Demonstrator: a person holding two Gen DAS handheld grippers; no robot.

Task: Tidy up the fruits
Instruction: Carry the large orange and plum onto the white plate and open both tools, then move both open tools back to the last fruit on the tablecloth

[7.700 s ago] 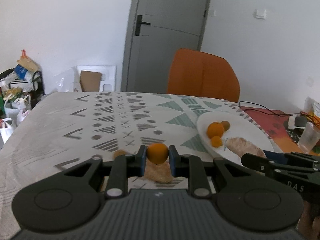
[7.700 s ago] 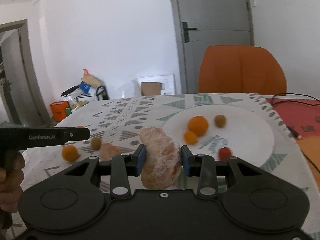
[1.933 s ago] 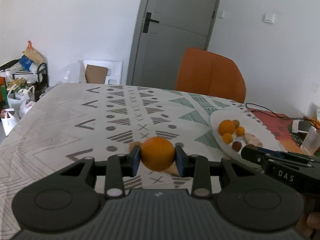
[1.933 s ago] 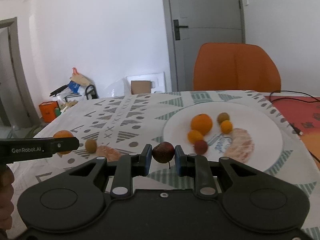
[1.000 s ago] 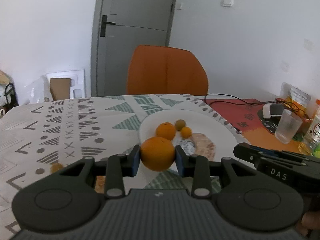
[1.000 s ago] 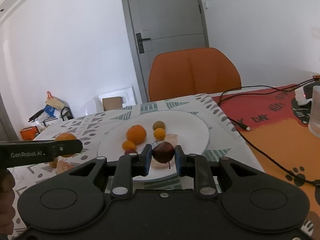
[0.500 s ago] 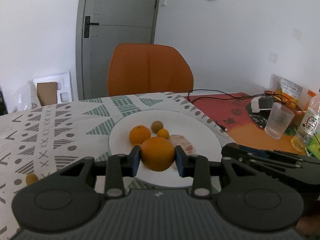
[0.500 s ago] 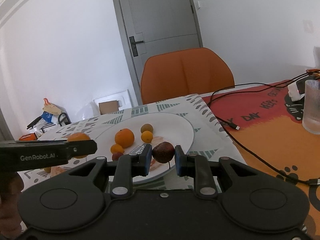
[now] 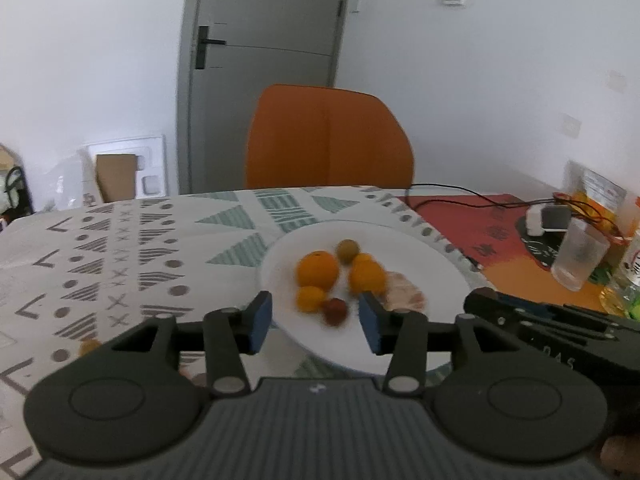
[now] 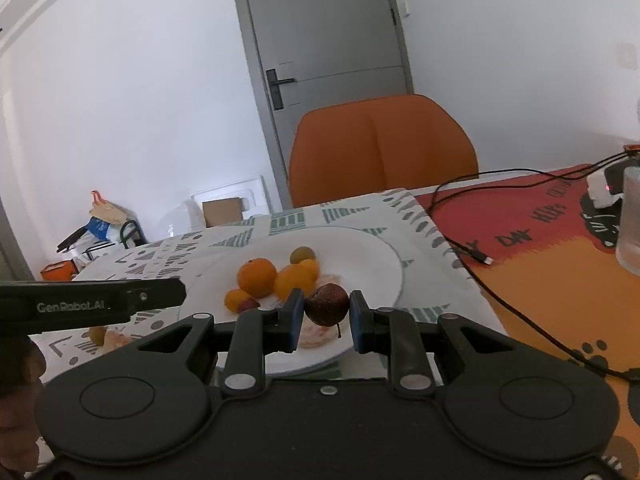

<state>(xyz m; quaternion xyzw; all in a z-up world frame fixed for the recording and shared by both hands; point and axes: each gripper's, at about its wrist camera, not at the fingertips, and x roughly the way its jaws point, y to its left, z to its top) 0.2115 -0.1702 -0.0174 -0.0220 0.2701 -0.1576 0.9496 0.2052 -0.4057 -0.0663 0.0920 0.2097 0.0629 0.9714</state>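
A white plate (image 9: 432,276) holds several fruits: oranges, one just dropped (image 9: 367,277), a small green-brown fruit (image 9: 347,251), a small red fruit (image 9: 334,309) and a peeled citrus (image 9: 404,296). My left gripper (image 9: 316,320) is open and empty above the plate's near edge. My right gripper (image 10: 323,312) is shut on a dark red fruit (image 10: 326,303) over the plate's (image 10: 372,264) near rim. The left gripper's side (image 10: 92,300) shows at the left of the right wrist view.
A small fruit (image 9: 89,346) and a peeled piece (image 10: 114,338) lie on the patterned cloth left of the plate. An orange chair (image 9: 328,140) stands behind the table. A plastic cup (image 9: 578,258), cable (image 10: 476,254) and bottles are at the right.
My left gripper has opened and let its orange go onto the plate among the other fruits. My right gripper still holds the dark red fruit and has shifted closer over the plate.
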